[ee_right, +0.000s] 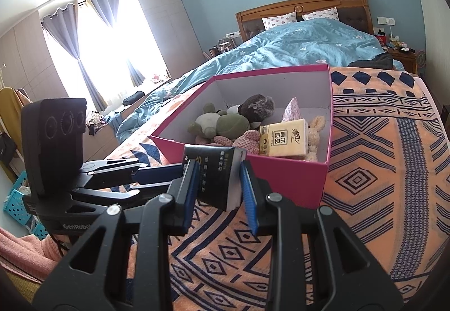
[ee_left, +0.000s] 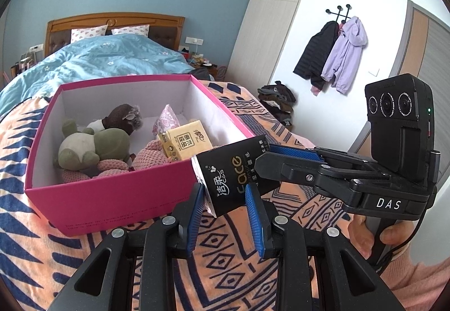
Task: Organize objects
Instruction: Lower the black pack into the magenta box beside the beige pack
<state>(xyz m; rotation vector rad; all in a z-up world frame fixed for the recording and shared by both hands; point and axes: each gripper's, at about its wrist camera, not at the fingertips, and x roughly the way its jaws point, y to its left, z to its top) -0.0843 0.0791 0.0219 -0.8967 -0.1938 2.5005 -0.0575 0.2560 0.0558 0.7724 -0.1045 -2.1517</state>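
Note:
A black tissue pack (ee_left: 230,176) is held just above the patterned blanket, at the near right corner of a pink box (ee_left: 112,198). My left gripper (ee_left: 225,192) and my right gripper (ee_left: 267,153) are both shut on it, one at each end. In the right wrist view the pack (ee_right: 216,173) sits between my right gripper's (ee_right: 216,170) blue pads, with the left gripper (ee_right: 168,170) coming in from the left. The box (ee_right: 281,170) holds plush toys (ee_left: 92,145) and a yellow tissue pack (ee_left: 185,142).
The box stands on an orange and navy blanket (ee_right: 365,184) at the foot of a bed with a blue duvet (ee_left: 98,57). Jackets (ee_left: 337,55) hang on the right wall. A window with curtains (ee_right: 92,52) is at the left.

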